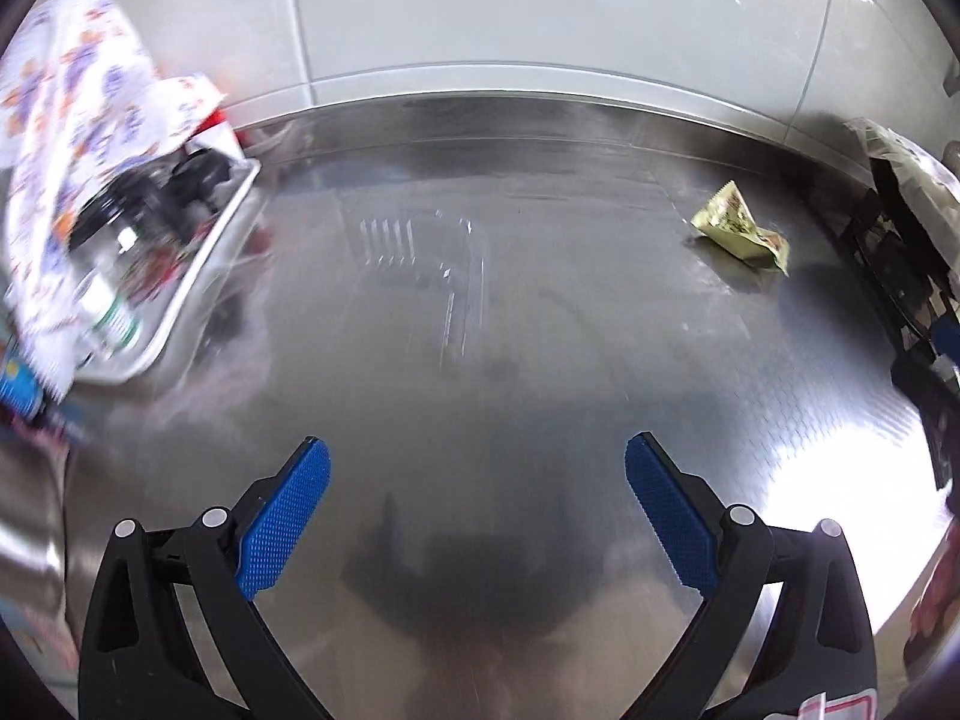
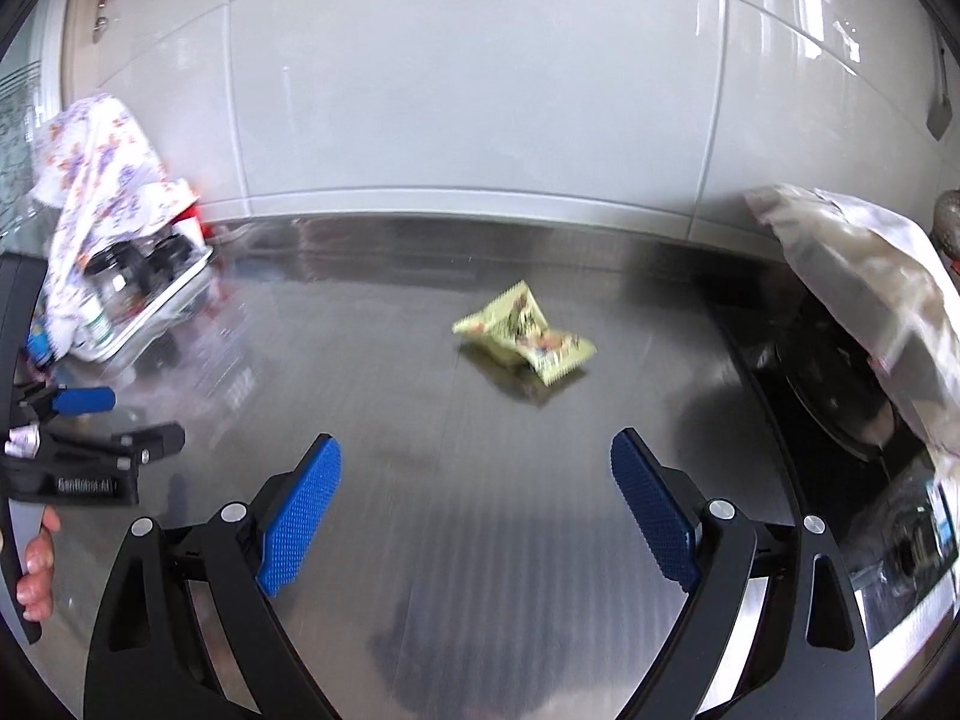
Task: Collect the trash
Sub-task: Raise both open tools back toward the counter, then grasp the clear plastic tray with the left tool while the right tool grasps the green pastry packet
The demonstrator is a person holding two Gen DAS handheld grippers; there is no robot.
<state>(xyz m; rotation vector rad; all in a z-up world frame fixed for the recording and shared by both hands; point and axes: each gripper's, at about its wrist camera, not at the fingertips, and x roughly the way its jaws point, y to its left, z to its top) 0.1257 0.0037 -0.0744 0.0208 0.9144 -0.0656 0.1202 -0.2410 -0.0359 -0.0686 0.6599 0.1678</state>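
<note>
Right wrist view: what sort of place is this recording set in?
Probably a home kitchen: a steel countertop against a white tiled wall, with a black stove at the right edge.

"GenRobot.AI", seemingly (blurred), stands on the left gripper (image 2: 90, 420) body.

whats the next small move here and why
Probably ease the right gripper forward and down toward the crumpled yellow-green wrapper. It lies alone on the steel counter, nearly straight ahead of the open, empty jaws; the left gripper sees it far off to the side.
</note>
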